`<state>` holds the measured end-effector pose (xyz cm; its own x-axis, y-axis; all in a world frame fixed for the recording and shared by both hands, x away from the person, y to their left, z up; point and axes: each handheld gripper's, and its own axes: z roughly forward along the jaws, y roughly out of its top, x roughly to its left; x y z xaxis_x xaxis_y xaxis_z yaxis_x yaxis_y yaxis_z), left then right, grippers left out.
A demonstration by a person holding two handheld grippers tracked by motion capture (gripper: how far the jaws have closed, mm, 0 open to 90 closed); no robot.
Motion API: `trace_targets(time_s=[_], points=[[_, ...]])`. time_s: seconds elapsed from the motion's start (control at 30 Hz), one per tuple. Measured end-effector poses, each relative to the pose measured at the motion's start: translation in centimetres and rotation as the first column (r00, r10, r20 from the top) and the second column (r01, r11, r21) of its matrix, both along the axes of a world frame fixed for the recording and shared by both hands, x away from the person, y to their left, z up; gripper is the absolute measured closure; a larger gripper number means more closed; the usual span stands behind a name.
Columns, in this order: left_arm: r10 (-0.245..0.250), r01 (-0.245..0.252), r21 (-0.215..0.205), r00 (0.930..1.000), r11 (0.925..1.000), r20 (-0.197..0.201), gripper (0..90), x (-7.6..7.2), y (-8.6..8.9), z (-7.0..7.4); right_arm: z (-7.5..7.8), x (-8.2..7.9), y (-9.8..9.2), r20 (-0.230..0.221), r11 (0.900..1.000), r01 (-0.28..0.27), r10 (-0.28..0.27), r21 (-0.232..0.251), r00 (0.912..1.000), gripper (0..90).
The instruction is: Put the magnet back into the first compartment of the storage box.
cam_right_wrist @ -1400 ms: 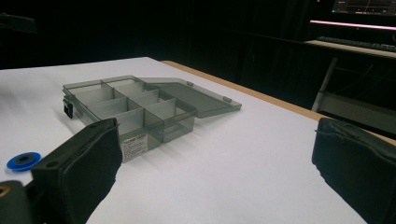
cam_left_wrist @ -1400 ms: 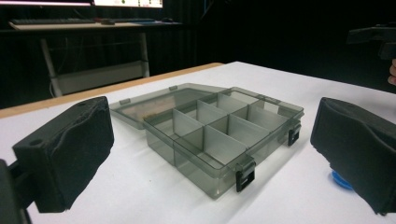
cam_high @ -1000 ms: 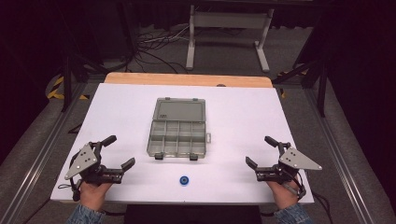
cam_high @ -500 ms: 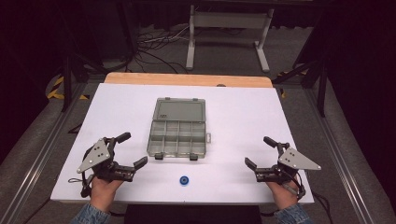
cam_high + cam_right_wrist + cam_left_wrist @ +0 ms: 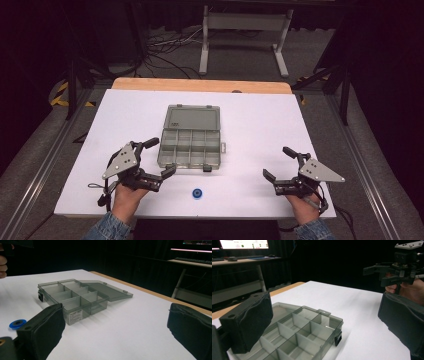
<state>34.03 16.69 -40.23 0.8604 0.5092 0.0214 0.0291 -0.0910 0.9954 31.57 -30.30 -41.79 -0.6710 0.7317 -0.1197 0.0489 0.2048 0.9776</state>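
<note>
An open grey plastic compartment box lies mid-table, its lid folded flat on the far side and its compartments empty. The box lies below and between the left gripper's jaws; in the right gripper view the box lies ahead to the left. A small blue ring lies near the front edge, seen too as the blue ring. My left gripper stands open at the box's front-left corner, holding nothing. My right gripper is open at the front right, well apart from the box.
The white tabletop has a wooden strip along its far edge. Beyond it stands a metal frame among floor cables. Dark rails run along both sides of the table.
My left gripper has moved right and forward, up to the box's front-left corner. The right gripper, the box and the blue ring have stayed put.
</note>
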Motion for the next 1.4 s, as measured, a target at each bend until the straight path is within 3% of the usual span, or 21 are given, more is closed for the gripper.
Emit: trace_targets(time_s=[0.33,0.5,0.6,0.7,0.77,0.9,0.97,1.23,1.3,1.33,1.37,1.4], points=[[-0.058,0.058,0.02,0.9983,0.9981,0.007,0.4,0.5,-2.8,0.6,0.1,0.0,-0.2,0.0,1.0,-0.001,0.001,0.002,1.0,1.9],[-0.077,0.077,0.019,0.9968,0.9968,-0.023,0.7,0.9,-3.3,0.6,0.1,0.0,-0.3,-0.003,1.0,0.001,-0.001,0.003,1.0,1.9],[-0.095,0.096,0.038,0.9947,0.9946,-0.04,1.1,1.0,-3.5,0.6,0.1,0.0,-0.3,-0.004,1.0,0.0,0.0,0.004,1.0,2.0],[-0.119,0.125,0.116,0.9913,0.9854,-0.057,1.6,1.0,-4.1,0.9,0.3,-0.1,-0.1,-0.018,1.0,0.002,-0.002,-0.017,0.9998,2.4],[-0.12,0.126,0.133,0.9911,0.983,-0.058,1.8,1.0,-4.2,1.0,0.3,-0.1,-0.1,-0.032,1.0,0.007,-0.007,-0.027,0.9995,2.4],[-0.12,0.131,0.211,0.9906,0.9685,-0.066,3.6,0.9,-4.7,1.6,0.4,-0.1,0.1,-0.054,0.999,-0.001,-0.001,-0.042,0.9985,3.8],[-0.123,0.137,0.229,0.9897,0.9638,-0.072,4.7,0.8,-4.8,1.8,0.4,-0.1,0.1,-0.054,0.999,0.0,-0.003,-0.045,0.9985,4.5],[-0.099,0.133,0.37,0.9891,0.9196,-0.109,7.6,0.8,-5.6,3.1,0.5,-0.1,-0.1,-0.064,0.999,-0.009,0.006,-0.043,0.998,5.9],[-0.104,0.15,0.377,0.9847,0.9139,-0.14,7.7,0.7,-5.7,3.5,0.4,0.0,-0.1,-0.066,0.999,-0.013,0.01,-0.046,0.9978,6.0],[-0.108,0.162,0.398,0.9822,0.9029,-0.153,8.3,0.7,-5.9,3.9,0.4,0.0,0.0,-0.07,0.999,-0.014,0.011,-0.043,0.9975,6.0],[-0.108,0.162,0.398,0.9822,0.9029,-0.153,8.8,0.7,-5.9,3.9,0.4,0.0,0.0,-0.07,0.999,-0.014,0.011,-0.043,0.9975,6.0],[-0.101,0.16,0.424,0.9821,0.8913,-0.159,8.8,0.7,-6.1,4.1,0.4,0.0,0.0,-0.074,0.999,-0.015,0.012,-0.041,0.9972,6.0]])
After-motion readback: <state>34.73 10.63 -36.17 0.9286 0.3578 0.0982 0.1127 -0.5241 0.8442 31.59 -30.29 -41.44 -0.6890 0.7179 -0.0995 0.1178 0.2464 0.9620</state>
